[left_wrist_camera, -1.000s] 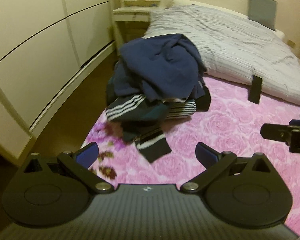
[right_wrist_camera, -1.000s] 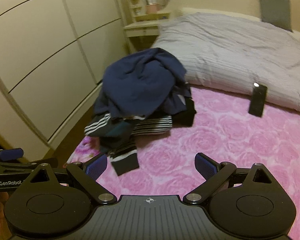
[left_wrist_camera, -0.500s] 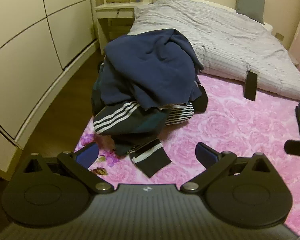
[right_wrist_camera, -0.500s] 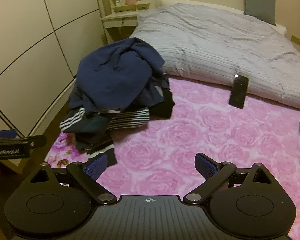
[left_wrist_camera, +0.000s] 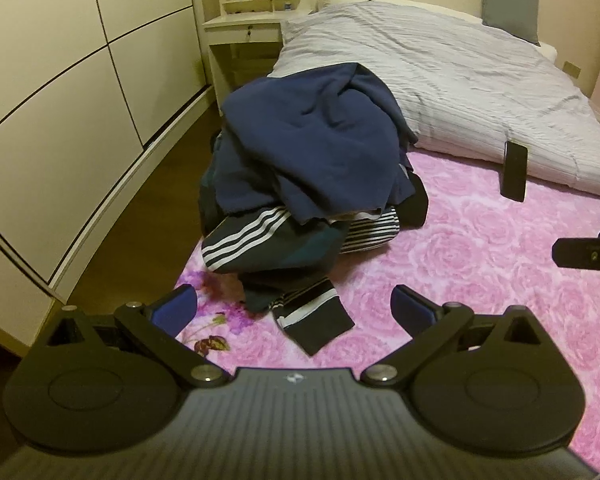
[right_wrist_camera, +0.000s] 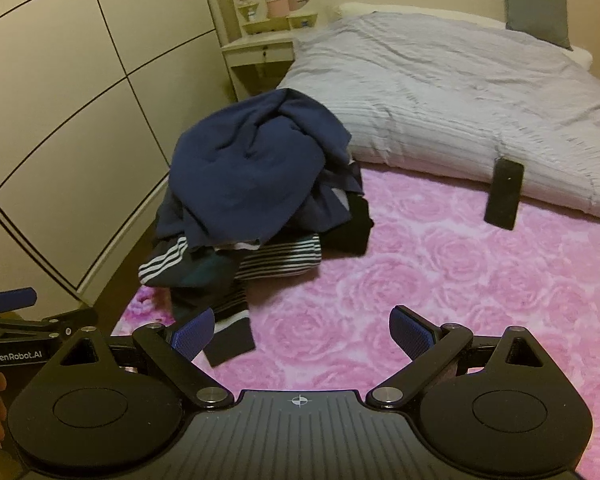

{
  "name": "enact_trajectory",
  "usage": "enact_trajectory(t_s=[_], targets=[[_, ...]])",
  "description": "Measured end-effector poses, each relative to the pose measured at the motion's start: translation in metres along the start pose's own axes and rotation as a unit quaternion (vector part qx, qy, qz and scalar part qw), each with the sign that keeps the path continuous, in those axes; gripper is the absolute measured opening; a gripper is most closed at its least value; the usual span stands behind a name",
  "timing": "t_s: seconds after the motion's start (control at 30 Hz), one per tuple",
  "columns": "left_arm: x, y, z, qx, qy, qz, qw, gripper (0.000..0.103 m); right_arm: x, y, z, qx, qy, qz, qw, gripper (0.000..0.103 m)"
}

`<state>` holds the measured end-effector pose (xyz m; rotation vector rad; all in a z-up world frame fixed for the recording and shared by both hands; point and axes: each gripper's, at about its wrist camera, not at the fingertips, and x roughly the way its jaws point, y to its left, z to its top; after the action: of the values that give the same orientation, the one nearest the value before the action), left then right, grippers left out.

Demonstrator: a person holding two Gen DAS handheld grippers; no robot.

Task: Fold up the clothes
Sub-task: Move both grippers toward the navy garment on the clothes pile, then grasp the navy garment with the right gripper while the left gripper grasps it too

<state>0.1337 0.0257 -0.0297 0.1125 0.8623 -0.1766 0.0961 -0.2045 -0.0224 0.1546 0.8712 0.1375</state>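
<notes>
Black tongs (left_wrist_camera: 294, 310) with blue ribbed pads (right_wrist_camera: 194, 332), silver pivot screws, white "GenRobot.AI" lettering.

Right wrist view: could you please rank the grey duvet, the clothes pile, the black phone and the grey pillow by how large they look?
1. Grey duvet
2. Clothes pile
3. and 4. Grey pillow and black phone: they look alike, and the pillow lies farther from the camera, so I leave them unranked.

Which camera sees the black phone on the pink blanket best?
The right wrist view. There the phone looks bigger and sits clear of the frame's edge, lying partly against the grey duvet. The left wrist view shows the same phone smaller and closer to the right side.
</notes>
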Motion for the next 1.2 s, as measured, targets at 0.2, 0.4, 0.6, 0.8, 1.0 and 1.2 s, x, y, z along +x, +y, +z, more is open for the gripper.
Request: enact_trajectory(t_s=[0.2, 0.4, 0.6, 0.8, 1.0, 1.2], targets=[[0.002, -0.003, -0.002, 0.007, 0.009, -0.006, 0.9999, 0.101, 0.006, -0.001, -0.003, 0.010, 0.007, 0.006, 1.000, 0.097], [0.004, -0.007, 0.001, 0.015, 0.008, -0.018, 0.9997, 0.101, 0.008, 0.001, -0.001, 0.012, 0.010, 0.003, 1.000, 0.097], [0.006, -0.009, 0.000, 0.021, 0.011, -0.023, 0.9995, 0.101, 0.009, -0.001, -0.003, 0.017, 0.013, 0.003, 1.000, 0.097], [0.005, -0.006, -0.001, 0.012, 0.003, -0.022, 0.9997, 0.101, 0.009, 0.000, -0.005, 0.016, 0.014, 0.005, 1.000, 0.097], [0.029, 0.006, 0.017, 0.015, -0.002, -0.023, 0.9996, 0.101, 0.024, -0.004, 0.006, 0.000, 0.015, 0.013, 1.000, 0.097], [0.062, 0.018, 0.041, 0.029, -0.001, -0.026, 0.9993, 0.101, 0.069, -0.017, 0.035, 0.009, 0.008, 0.046, 0.999, 0.097]])
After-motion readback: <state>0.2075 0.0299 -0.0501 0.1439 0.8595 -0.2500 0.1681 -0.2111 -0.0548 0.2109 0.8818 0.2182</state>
